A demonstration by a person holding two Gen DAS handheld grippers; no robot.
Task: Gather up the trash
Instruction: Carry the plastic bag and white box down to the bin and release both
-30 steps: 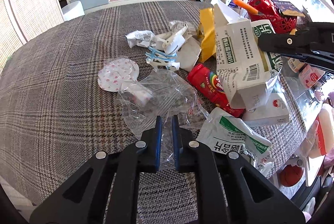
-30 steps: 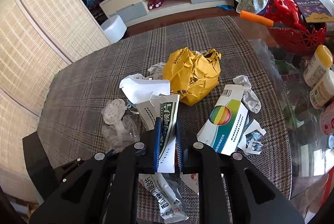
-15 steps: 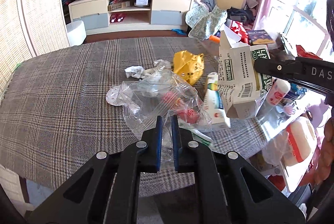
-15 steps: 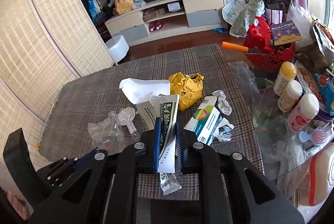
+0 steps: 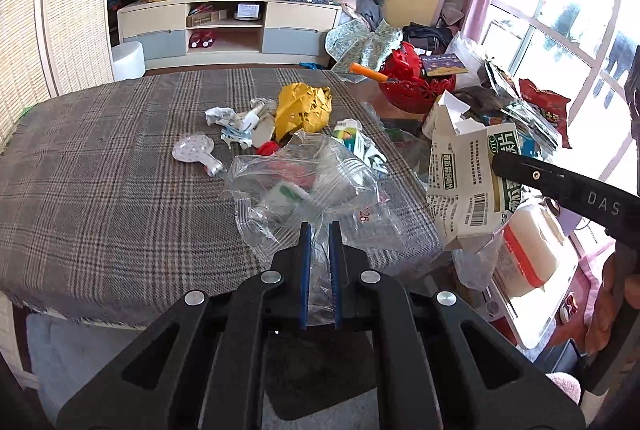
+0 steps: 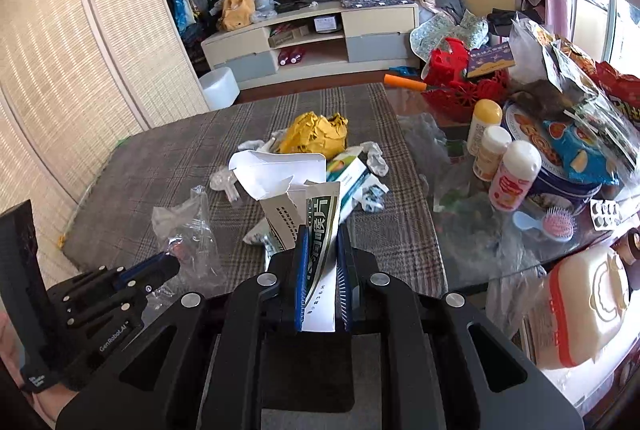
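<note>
Left tongs (image 5: 319,230) clamped on clear plastic bag (image 5: 308,185), right tongs (image 6: 323,234) clamped on torn carton (image 6: 304,205), both raised

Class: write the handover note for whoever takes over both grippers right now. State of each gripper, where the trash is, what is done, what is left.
Left gripper: shut on the clear crumpled plastic bag, lifted.
Right gripper: shut on the torn white-and-green cardboard box, lifted.
On the plaid-clothed table: crumpled yellow paper, white rainbow-printed box, small paper scraps.
Done: two pieces picked up.
Left: bin them; no bin in view. Then collect the rest.
</note>
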